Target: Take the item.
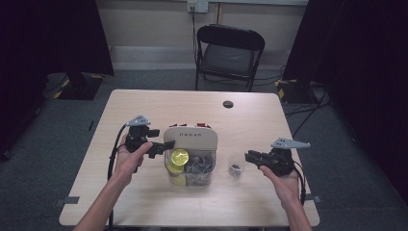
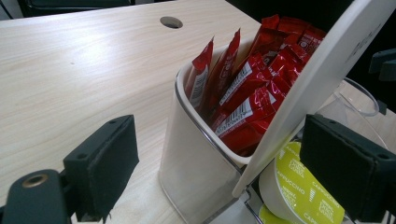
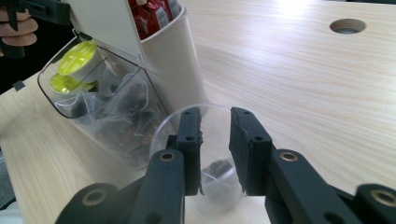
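A storage box stands mid-table with its white lid tilted up. Red sachets fill its white back compartment. The clear front compartment holds yellow capsules and dark tea bags. My left gripper is at the lid's left edge, jaws wide apart, with the lid and the box corner between them; the lid seems to rest against one jaw. Right of the box stands a clear cup with a dark tea bag inside. My right gripper hovers at the cup's rim, open by a narrow gap, nothing pinched.
The wooden table has a round cable hole at the back. A black folding chair stands beyond the far edge. Dark curtains hang at both sides of the room.
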Demonstrator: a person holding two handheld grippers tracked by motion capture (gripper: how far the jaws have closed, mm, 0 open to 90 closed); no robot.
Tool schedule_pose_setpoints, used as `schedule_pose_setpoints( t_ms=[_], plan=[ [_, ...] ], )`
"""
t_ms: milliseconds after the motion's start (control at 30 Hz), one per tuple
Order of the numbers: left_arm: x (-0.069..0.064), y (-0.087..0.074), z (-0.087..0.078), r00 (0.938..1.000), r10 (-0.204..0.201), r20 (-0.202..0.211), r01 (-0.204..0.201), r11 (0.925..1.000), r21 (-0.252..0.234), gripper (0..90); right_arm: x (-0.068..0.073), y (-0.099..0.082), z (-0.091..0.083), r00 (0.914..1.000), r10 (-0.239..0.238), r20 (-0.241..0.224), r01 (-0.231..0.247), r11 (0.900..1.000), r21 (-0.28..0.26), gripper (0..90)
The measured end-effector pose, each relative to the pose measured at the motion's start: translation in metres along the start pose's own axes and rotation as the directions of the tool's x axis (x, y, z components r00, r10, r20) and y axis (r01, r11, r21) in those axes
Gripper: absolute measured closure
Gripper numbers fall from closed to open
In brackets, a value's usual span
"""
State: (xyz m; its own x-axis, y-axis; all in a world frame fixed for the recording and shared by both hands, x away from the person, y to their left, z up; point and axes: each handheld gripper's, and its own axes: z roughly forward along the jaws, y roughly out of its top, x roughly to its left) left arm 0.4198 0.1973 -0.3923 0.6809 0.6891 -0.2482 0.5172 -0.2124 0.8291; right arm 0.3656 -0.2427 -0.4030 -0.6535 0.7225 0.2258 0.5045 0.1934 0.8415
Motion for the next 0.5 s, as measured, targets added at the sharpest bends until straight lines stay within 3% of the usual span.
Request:
schedule_pose_setpoints(
  t_ms=[200,367,500],
  plan=[
    [0.0,0.0,-0.004,0.9998,0.019,0.007,-0.019,0.9997,-0.012,15.6,-0.003,-0.012,-0.009,0.9987,0.001,0.052,-0.002,0.9997,0.023,64.0],
    [0.0,0.0,-0.005,1.0,0.008,0.005,-0.008,0.9998,-0.019,15.6,-0.008,-0.027,-0.014,0.9968,0.006,0.079,-0.01,0.9992,0.04,54.9],
    [0.001,0.0,-0.006,1.0,0.005,0.005,-0.005,0.9999,-0.016,15.6,-0.013,-0.041,-0.015,0.9917,0.012,0.128,-0.022,0.9973,0.071,45.9]
  ],
)
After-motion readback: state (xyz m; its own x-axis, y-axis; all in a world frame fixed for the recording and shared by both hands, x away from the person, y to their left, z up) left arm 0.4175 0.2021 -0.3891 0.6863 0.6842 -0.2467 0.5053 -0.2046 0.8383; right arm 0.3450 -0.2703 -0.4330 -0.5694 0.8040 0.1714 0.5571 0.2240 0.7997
